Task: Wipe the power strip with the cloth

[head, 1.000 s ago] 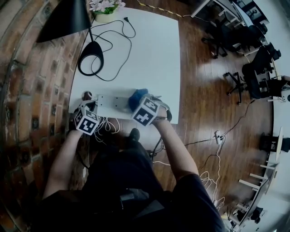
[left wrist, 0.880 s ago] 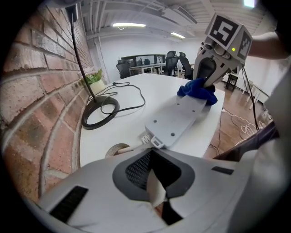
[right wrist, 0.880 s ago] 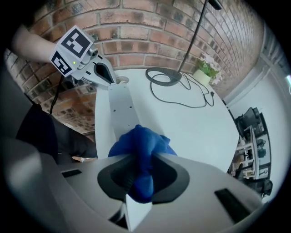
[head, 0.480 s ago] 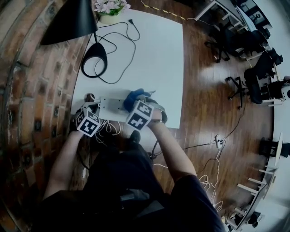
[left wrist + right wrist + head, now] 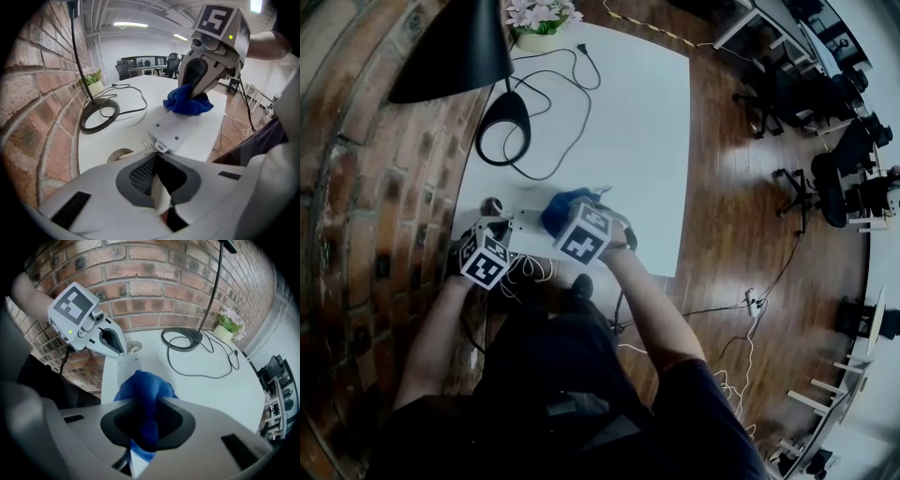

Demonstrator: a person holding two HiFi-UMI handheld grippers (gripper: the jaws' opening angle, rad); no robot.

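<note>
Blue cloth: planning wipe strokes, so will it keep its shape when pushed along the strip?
Probably floppy: the blue fabric cloth bulges crumpled from the right gripper. Likely bunches rather than slides, given folds heaped on the white plastic power strip.

The cloth (image 5: pixel 565 208) lies on the power strip (image 5: pixel 525 223); lamp base (image 5: pixel 508 114) behind, on table (image 5: pixel 628 141).

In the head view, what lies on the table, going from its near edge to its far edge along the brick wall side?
First the power strip → black lamp base → potted flowers.
</note>
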